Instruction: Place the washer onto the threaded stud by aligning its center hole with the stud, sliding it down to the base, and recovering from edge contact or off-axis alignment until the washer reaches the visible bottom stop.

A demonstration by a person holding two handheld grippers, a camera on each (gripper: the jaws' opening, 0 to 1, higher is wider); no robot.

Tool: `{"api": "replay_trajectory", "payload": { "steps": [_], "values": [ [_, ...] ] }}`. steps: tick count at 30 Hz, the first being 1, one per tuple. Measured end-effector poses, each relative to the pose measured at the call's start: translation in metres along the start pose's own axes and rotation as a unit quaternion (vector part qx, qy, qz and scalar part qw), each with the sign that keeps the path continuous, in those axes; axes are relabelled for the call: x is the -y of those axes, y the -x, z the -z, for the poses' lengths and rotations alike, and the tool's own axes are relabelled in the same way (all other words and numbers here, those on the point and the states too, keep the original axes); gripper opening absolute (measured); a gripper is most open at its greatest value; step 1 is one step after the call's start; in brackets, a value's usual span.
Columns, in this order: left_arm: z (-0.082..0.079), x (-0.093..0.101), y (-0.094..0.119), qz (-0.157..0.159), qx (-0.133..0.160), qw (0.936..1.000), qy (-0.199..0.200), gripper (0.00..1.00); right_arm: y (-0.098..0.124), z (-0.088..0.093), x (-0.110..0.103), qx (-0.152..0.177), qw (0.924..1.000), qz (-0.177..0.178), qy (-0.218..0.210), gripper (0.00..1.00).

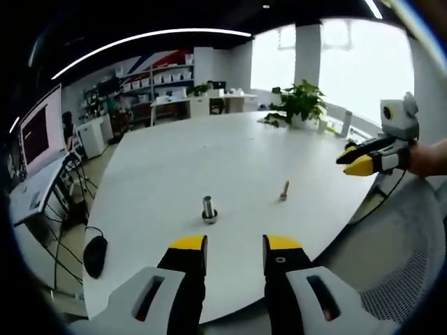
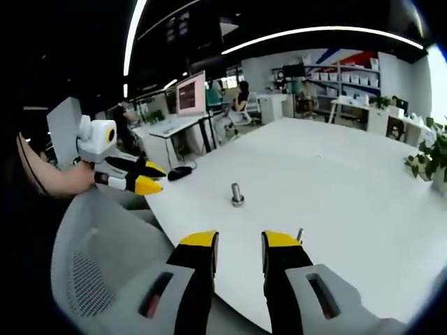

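Threaded stud stands upright on the white table, out ahead of the left gripper, slightly left of the gap between its jaws and clear of the yellow tips. There's a darker ring at its foot; can't tell if that's a washer or the stud's own base. A second small metal piece stands further right on the table, apart from the stud, too small to identify.

Left gripper: jaws apart, nothing between them, hovering at the near table edge. Right gripper comes in from the right side of the left gripper view, held in a hand, off the table edge; its jaws look nearly closed there.

In the right gripper view, the stud sits ahead of the right gripper, well apart from it. The small metal piece pokes up just beside the right jaw tip, partly hidden behind it. Jaws stand apart, empty. Left gripper shows at left, beyond the table edge.

Room: open office, round white table, black mouse near the left edge, potted plant at the far side, shelving and desks behind, monitor at left, bright windows. Grey mesh chair sits below the grippers.

Washer itself: can't make it out as a separate part.
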State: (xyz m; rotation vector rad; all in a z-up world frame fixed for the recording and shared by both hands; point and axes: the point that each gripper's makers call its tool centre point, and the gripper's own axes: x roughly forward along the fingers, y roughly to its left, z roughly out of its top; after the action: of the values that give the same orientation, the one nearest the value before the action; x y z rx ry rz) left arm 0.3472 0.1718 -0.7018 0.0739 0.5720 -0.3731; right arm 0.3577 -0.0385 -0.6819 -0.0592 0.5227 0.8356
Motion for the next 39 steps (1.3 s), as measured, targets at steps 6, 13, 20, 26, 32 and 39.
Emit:
{"api": "replay_trajectory", "payload": {
  "steps": [6,13,20,26,32,39],
  "values": [
    [-0.005,0.0,0.002,0.0,0.011,0.9999,0.001,0.3,0.015,-0.009,0.009,0.017,0.9992,0.027,0.025,0.29],
    [-0.01,-0.002,0.004,-0.006,0.026,0.9997,0.0,0.3,0.027,-0.003,0.03,0.036,0.9973,0.064,-0.005,0.29],
    [-0.008,0.002,0.005,-0.006,0.027,0.9996,0.0,0.3,0.031,-0.001,0.038,0.042,0.9956,0.084,-0.004,0.29],
    [-0.011,-0.001,0.007,-0.01,0.035,0.9993,0.0,0.29,0.028,0.0,0.035,0.037,0.996,0.08,0.016,0.29],
    [-0.012,0.0,0.008,-0.012,0.039,0.9992,-0.002,0.29,0.029,0.0,0.034,0.037,0.9961,0.078,0.02,0.29],
    [-0.012,-0.002,0.008,-0.017,0.038,0.9991,-0.003,0.28,0.028,0.002,0.035,0.032,0.9961,0.079,0.022,0.29]
  ]
}}
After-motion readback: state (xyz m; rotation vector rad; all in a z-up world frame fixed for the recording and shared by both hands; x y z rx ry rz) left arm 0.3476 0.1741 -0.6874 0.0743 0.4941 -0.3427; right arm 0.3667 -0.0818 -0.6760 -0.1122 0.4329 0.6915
